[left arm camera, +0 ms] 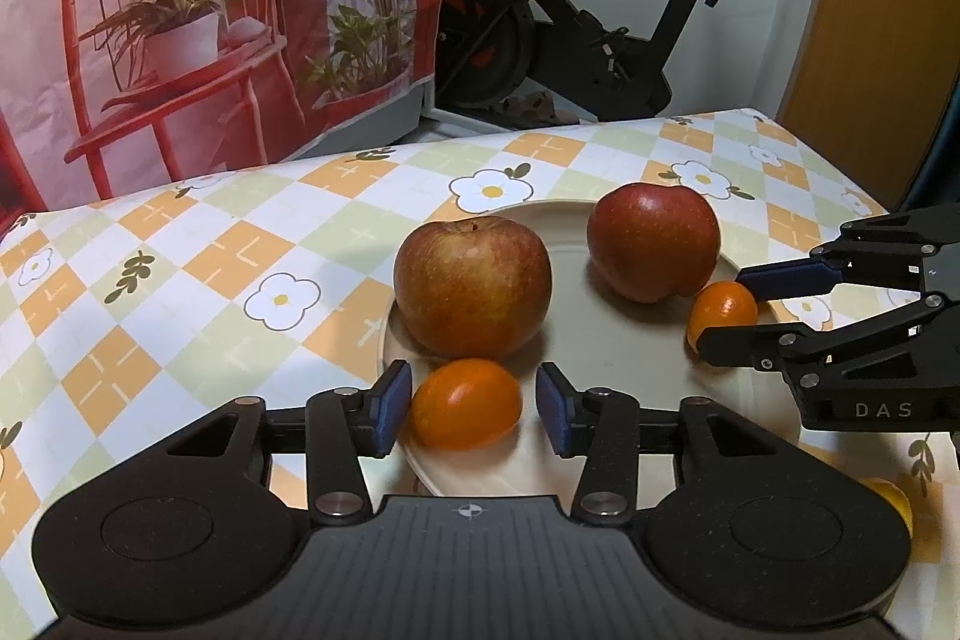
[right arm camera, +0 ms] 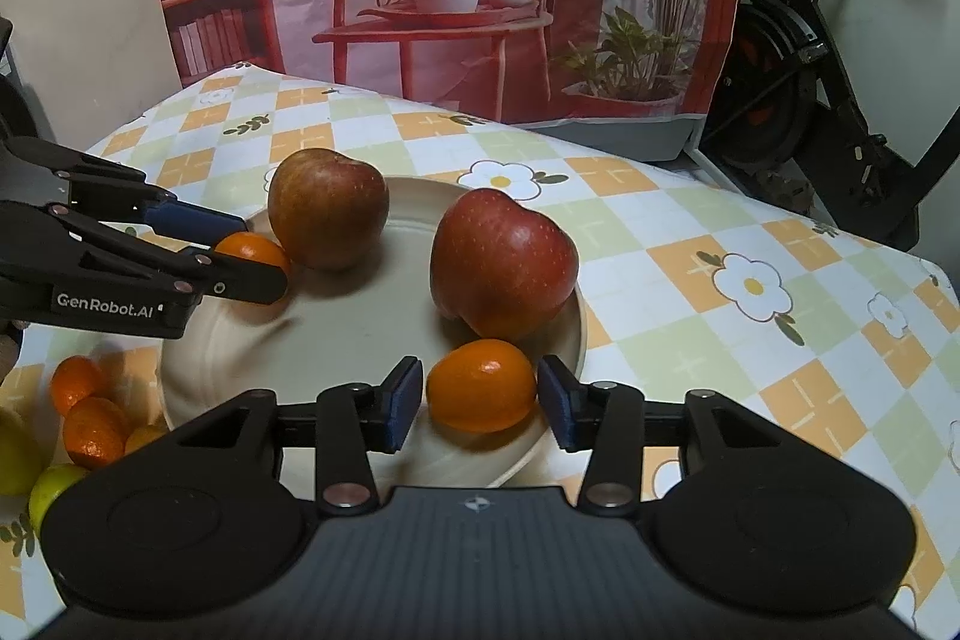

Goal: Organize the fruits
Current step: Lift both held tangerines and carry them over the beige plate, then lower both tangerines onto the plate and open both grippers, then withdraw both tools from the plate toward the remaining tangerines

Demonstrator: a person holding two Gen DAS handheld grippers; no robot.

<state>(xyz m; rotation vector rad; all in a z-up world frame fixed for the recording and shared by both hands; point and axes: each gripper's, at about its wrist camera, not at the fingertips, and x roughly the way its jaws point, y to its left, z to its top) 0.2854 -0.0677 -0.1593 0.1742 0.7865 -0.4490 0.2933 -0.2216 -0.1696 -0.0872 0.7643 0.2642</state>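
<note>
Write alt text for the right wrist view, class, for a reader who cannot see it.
The right gripper stands open around a small orange fruit on a pale plate holding two apples. At left, the left gripper brackets another orange fruit.

Glossy apples [left arm camera: 472,285] and kumquats [left arm camera: 465,403] sit on a smooth matt plate [left arm camera: 648,388] over patterned cloth [left arm camera: 198,268].

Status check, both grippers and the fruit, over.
Left gripper open around kumquat on plate. Right gripper open around second kumquat. Two apples plated. Nothing blocking.
</note>
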